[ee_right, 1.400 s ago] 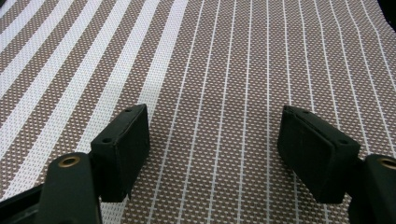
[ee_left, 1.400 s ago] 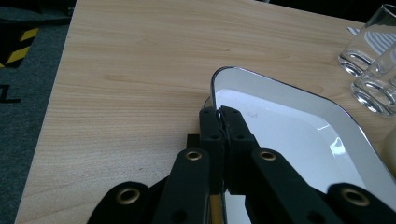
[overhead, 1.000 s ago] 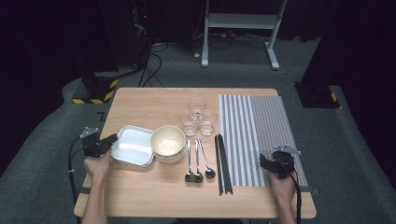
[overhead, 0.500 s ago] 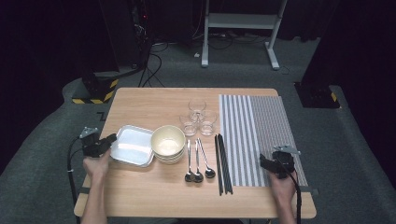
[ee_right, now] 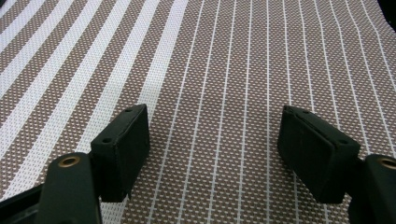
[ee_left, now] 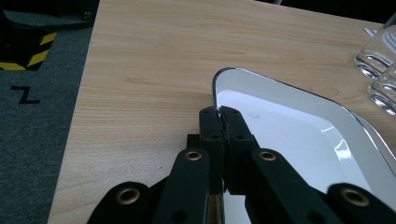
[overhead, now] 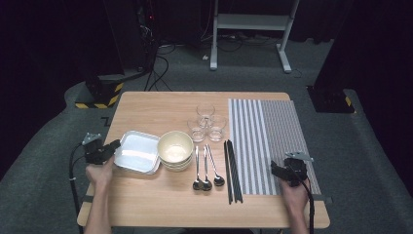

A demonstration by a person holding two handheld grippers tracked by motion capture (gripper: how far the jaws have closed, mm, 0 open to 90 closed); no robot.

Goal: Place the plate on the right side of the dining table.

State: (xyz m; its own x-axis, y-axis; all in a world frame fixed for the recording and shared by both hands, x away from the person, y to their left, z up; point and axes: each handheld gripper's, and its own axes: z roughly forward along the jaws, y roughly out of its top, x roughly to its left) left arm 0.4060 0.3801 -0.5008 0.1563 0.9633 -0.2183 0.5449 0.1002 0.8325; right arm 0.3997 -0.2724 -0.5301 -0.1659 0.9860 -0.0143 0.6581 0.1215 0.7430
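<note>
From the high view, the left gripper (overhead: pixel 111 146) sits at the nine o'clock edge of the wooden table (overhead: pixel 160 105), clamped on the near left rim of a white rectangular tray (overhead: pixel 138 152). The tray lies just beside a stack of pale bowls (overhead: pixel 175 149) at its three o'clock. Three spoons (overhead: pixel 206 168) and a set of black chopsticks (overhead: pixel 232 170) lie toward the six o'clock side of three clear glasses (overhead: pixel 206 123). A striped placemat (overhead: pixel 265 131) covers the table's three o'clock portion, running almost to the far edge. The right gripper (overhead: pixel 278 171) hovers over the mat's near right corner, at about five o'clock. Bare wood lies open at twelve o'clock beyond the tray and at six o'clock along the near edge.

In the left gripper view, the black jaws are clenched on the tray's thin rim (ee_left: pixel 219 108), one pad inside the tray and one outside. The tray (ee_left: pixel 299 126) spreads toward three o'clock; glasses (ee_left: pixel 380 56) stand at two o'clock. Open wood runs from nine to twelve o'clock up to the table's left edge, with grey carpet (ee_left: pixel 32 116) and a yellow-and-black striped base (ee_left: pixel 23 49) beyond.

In the right gripper view, the jaws stand released and wide apart over the brown-and-white mat (ee_right: pixel 224 70), nothing between them. The mat's stripes broaden toward ten o'clock.
</note>
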